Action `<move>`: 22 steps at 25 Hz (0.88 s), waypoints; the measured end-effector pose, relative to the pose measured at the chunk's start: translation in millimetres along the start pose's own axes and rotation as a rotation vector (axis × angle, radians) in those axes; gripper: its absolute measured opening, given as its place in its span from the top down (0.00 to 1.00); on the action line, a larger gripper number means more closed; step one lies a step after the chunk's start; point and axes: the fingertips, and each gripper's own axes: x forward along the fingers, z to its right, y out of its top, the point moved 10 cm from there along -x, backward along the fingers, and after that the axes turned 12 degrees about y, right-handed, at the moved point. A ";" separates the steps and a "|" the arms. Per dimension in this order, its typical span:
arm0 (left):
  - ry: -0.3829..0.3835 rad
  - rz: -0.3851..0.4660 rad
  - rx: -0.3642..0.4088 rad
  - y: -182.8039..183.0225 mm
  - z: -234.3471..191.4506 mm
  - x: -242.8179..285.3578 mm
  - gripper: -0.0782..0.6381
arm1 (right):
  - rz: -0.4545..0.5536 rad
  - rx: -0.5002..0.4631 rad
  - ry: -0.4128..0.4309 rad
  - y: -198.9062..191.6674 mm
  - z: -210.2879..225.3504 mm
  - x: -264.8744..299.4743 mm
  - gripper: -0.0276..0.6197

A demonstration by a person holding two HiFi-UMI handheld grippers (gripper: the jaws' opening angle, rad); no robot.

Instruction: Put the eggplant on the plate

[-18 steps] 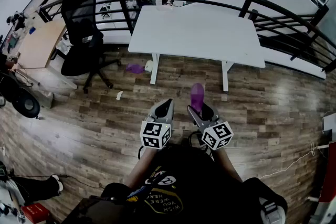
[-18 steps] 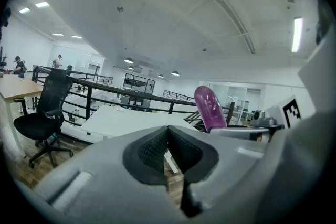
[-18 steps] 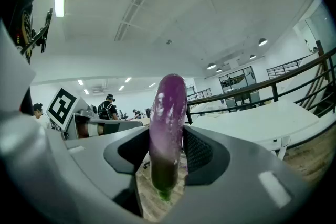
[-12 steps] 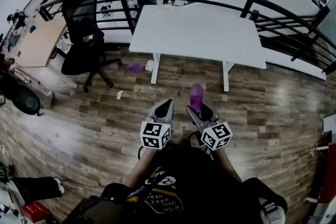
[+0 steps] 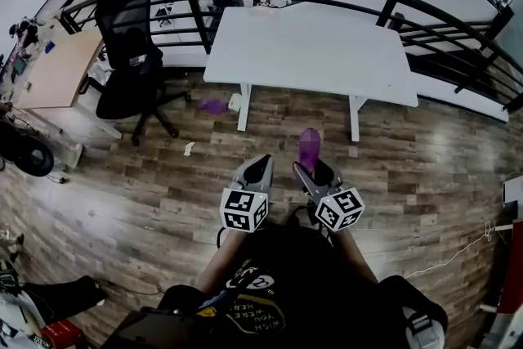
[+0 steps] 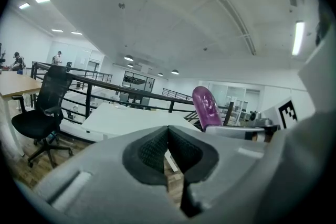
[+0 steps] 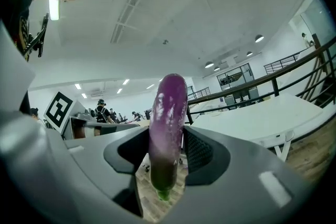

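A purple eggplant [image 5: 309, 148] stands upright, stem end down, with my right gripper [image 5: 315, 175] shut on its lower half. In the right gripper view the eggplant [image 7: 167, 123] fills the gap between the black pads, and its green stem pokes out below. My left gripper [image 5: 259, 166] is held close beside it on the left, shut and empty; in the left gripper view its pads [image 6: 153, 147] meet and the eggplant [image 6: 206, 106] rises at the right. Both grippers hover at waist height over the wood floor, in front of a white table [image 5: 310, 49]. No plate is recognisable in any view.
A black office chair [image 5: 128, 53] stands at the left. A small purple thing [image 5: 212, 105] and a white thing [image 5: 233, 102] lie on the floor by the table's left leg. A curved black railing [image 5: 384, 8] runs behind the table. A wooden desk [image 5: 57, 69] is at far left.
Both grippers and the eggplant keep their places. The head view has drifted slightly, and a person's leg at the lower left has shifted.
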 end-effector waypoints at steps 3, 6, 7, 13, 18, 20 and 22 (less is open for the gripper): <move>-0.010 -0.002 -0.014 0.8 -9.8 2.3 0.88 | -0.005 -0.011 -0.005 -0.2 -1.7 11.2 0.65; -0.032 -0.014 -0.014 -4.6 -15.6 1.4 0.88 | -0.006 -0.012 -0.010 -4.4 -8.9 17.5 0.65; -0.038 -0.019 -0.015 -7.4 -17.0 2.2 0.88 | -0.008 -0.010 -0.014 -6.4 -10.1 18.9 0.65; -0.033 -0.046 -0.040 -9.5 -26.4 26.2 0.88 | -0.075 0.018 -0.020 -14.2 7.8 36.7 0.65; -0.017 -0.029 -0.096 5.3 -41.5 76.1 0.88 | -0.058 0.014 -0.001 2.7 54.0 64.2 0.65; -0.020 -0.008 -0.118 17.2 -42.6 103.0 0.88 | -0.058 0.002 0.007 14.6 80.5 74.7 0.65; -0.024 0.002 -0.093 30.6 -39.1 130.8 0.88 | -0.065 -0.010 0.020 25.8 105.5 83.7 0.65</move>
